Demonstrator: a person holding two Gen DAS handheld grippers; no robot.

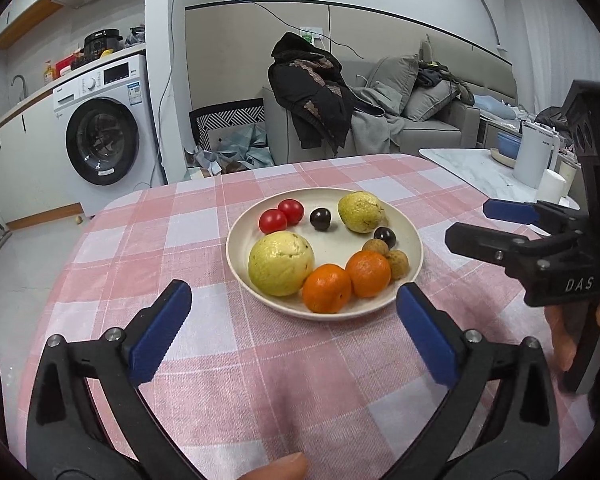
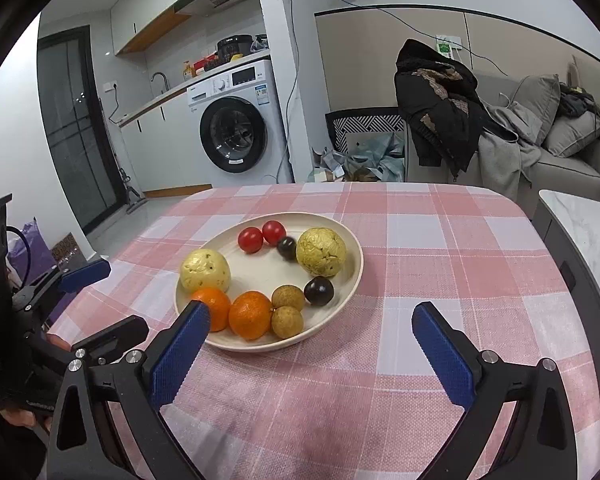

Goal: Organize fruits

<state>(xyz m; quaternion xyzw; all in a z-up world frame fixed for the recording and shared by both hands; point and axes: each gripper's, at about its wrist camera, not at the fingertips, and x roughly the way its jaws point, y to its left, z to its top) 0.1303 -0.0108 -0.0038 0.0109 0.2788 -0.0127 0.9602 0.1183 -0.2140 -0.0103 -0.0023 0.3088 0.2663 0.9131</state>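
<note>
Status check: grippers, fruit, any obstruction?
Left gripper open, empty. Right gripper open, empty. Fruit all on plate, untouched. Nothing in the way.

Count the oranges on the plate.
2. Both sit side by side at the near rim of the plate: left orange beside the big yellow fruit, right orange beside the brown longans. None seems hidden.

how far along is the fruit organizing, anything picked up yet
Done: all the fruit sits on the plate in like pairs: two tomatoes, two oranges, two longans, though the two guavas and two dark plums lie apart. In hand: nothing; the left claw and right claw are both open and empty over the tablecloth. Left: I can't tell what further sorting is wanted.
</note>
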